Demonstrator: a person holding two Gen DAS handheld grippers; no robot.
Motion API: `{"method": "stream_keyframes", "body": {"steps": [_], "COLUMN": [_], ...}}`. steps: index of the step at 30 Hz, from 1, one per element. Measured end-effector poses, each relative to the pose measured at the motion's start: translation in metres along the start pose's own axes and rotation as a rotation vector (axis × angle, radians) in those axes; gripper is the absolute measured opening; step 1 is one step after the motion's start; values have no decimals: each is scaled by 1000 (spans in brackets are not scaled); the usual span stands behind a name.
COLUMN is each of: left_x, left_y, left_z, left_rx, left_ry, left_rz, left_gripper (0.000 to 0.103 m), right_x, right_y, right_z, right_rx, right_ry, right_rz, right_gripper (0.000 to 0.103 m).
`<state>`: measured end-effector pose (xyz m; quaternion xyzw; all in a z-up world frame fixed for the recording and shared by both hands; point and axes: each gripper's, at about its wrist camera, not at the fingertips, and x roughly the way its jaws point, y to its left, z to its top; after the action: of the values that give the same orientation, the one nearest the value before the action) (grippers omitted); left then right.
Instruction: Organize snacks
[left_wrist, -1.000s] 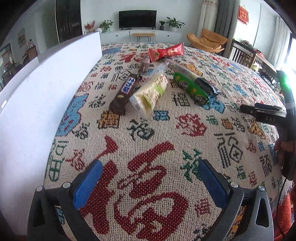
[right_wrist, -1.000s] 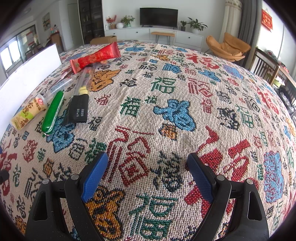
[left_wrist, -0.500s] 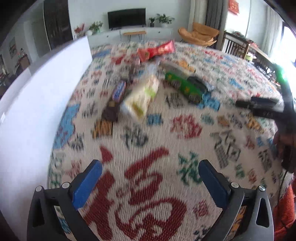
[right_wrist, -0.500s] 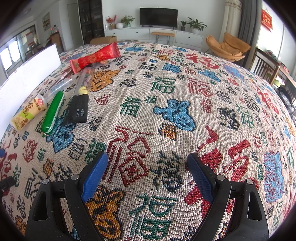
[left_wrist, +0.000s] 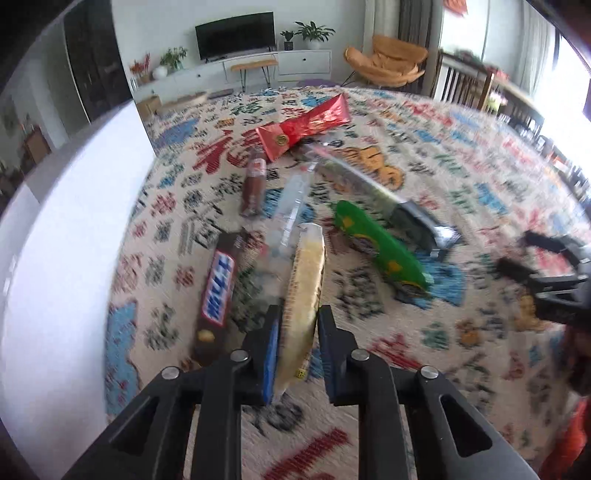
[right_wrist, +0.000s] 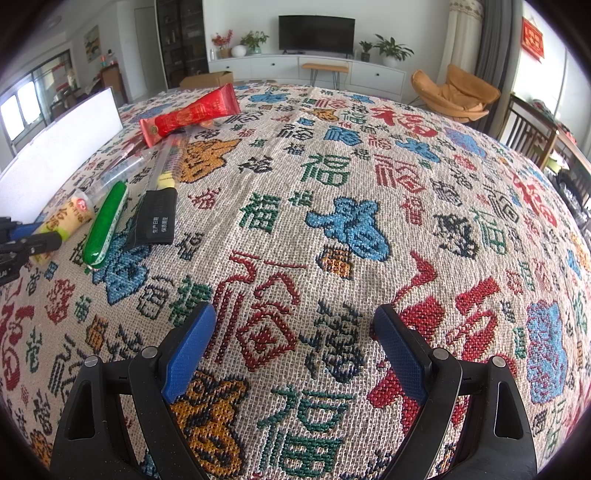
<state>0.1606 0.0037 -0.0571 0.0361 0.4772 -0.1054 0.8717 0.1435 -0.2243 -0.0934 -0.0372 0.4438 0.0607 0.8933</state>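
The left gripper clamped the yellow cracker pack near the tablecloth's left edge; the right gripper stood wide, empty

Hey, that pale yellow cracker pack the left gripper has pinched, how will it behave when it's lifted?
The cracker pack keeps a straight shape between the fingers of the left gripper, so probably stiff. Its glossy wrapper may slip. Gripped at one end, its far end could droop.

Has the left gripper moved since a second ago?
Yes. The left gripper has advanced toward the snack pile, and is now shut on the pale yellow snack pack beside the Snickers bar.
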Motion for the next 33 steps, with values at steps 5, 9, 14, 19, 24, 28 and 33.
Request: {"method": "stream_keyframes", "body": {"steps": [5,9,14,19,24,28,33], "left_x": [-37,-48,-51,-33,-13,-12,-10], "left_y": [11,26,44,11,1,8,10], "left_z": [-37,-62,-67,-63,-70,-74,-74], "left_rx": [-165,-194,-275,-117,-74,-103,-103], "left_ry": [40,27,-13,3,-11,-73,-85], "left_rz": [-255,-139,-139,-101,67,101,95], "left_gripper": [17,64,79,87,86,87,90], "right_x": [0,0,0,0,0,1,1], "right_y": [0,0,0,-1,-1,-3,-2], "right_z": [0,0,0,-1,-1,-1,-1], "right_rx": [0,0,0,2,4,24,26], "right_ry": [0,0,-1,-1,-1,6,7], "right_rz": [0,0,-1,-2,-2,5,0], "right_gripper": [90,90,90,90,90,94,94]}}
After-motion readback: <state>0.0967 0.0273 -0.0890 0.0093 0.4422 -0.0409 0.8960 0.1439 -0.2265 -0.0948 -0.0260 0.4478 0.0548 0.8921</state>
